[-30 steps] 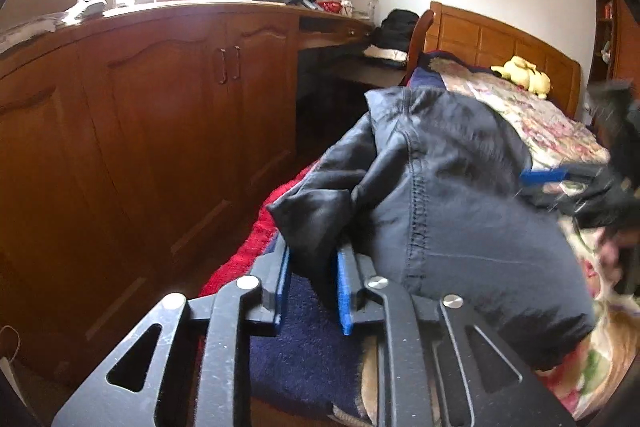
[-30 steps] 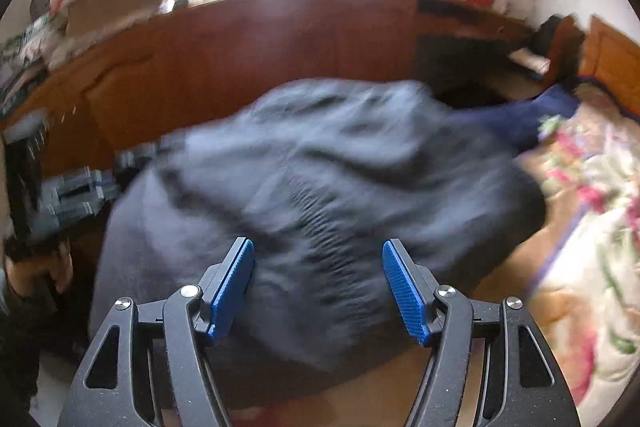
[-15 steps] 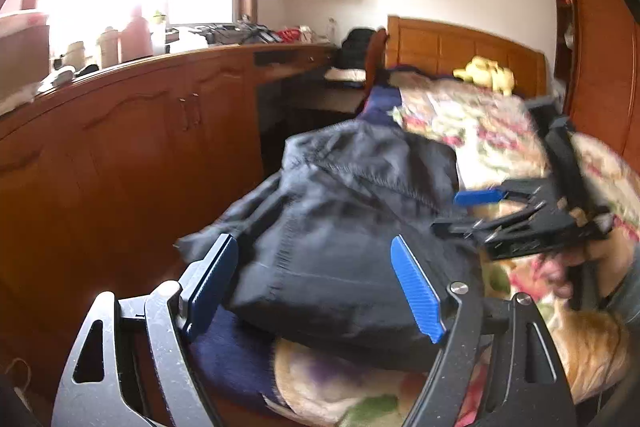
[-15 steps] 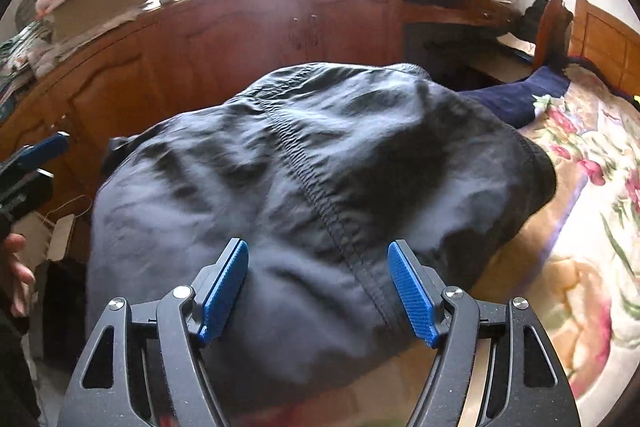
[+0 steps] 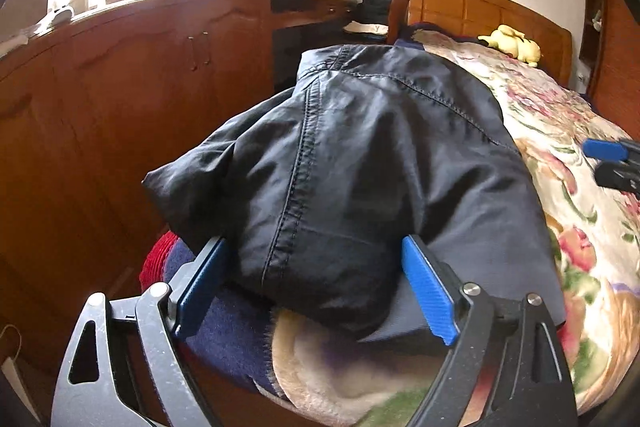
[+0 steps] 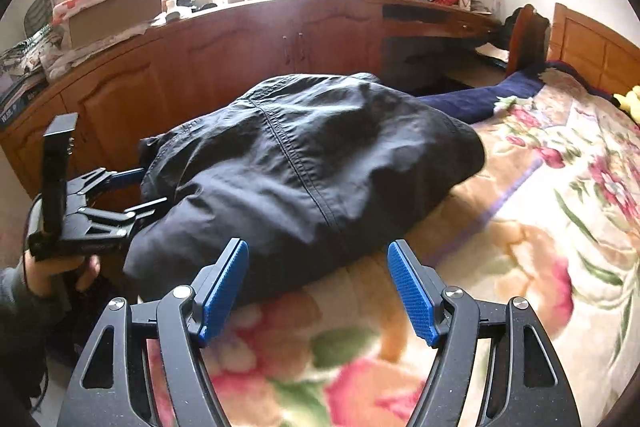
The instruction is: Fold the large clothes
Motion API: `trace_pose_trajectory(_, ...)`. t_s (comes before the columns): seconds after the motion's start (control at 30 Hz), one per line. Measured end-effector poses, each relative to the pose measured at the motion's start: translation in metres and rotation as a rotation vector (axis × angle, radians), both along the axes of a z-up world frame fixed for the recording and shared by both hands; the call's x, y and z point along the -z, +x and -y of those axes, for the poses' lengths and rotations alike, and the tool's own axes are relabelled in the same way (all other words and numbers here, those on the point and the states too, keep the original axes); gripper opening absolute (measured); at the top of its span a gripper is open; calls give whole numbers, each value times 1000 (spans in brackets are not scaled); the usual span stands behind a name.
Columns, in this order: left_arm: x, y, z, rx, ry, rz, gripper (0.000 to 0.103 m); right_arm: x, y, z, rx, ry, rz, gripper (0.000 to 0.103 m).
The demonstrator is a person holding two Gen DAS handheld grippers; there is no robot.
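A dark navy jacket (image 5: 360, 167) lies bunched in a thick folded heap along the left edge of the bed, seams up. My left gripper (image 5: 312, 247) stands at its near end, jaws opening wide. The heap's end lies between the blue pads (image 5: 428, 291), which do not press on it. In the right wrist view the jacket (image 6: 304, 163) fills the middle, with the left gripper (image 6: 100, 203) in a hand at its left end. My right gripper (image 6: 317, 245) is open just short of the jacket's near edge, over the blanket, with nothing between its fingers.
The bed carries a floral blanket (image 6: 520, 227) over a navy one (image 5: 224, 339). Wooden cabinets (image 5: 120, 87) run close along the left side, with a cluttered top under a bright window. A chair (image 6: 524, 35), the headboard (image 5: 480, 11) and a yellow plush toy (image 5: 512, 43) are at the far end.
My left gripper let go of the fold of dark fabric it pinched and spread its jaws wide. The jacket settled onto the bed. My right gripper drew back from over the jacket.
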State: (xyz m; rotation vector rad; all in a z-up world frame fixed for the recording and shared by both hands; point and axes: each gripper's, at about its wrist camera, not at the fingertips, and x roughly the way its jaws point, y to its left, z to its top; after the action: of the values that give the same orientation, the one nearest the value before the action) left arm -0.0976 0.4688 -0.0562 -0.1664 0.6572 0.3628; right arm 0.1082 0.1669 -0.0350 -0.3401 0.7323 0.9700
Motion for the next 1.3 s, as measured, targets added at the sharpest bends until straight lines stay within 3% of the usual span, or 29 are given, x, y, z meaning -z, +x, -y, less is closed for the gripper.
trace_pose_trajectory(0.2, -18, -25, 6, -18, -32, 57, 89, -14, -21, 38, 31, 17, 29, 74)
trace_pose_trajectory(0.4, -46, -45, 36, -32, 41, 75, 92, -29, -37, 71, 71, 59, 52, 77)
trace_pose_trajectory(0.63, -89, -57, 102, 5, 112, 162, 92, -35, -55, 109, 120, 97, 66, 85)
trace_pose_trajectory(0.87, -100, -51, 160, 65, 92, 192, 92, -44, -79, 148, 185, 102, 107, 88)
trace_pose_trajectory(1.3, -94, -22, 278, 219, 137, 146, 92, -65, -120, 216, 311, 125, 172, 88)
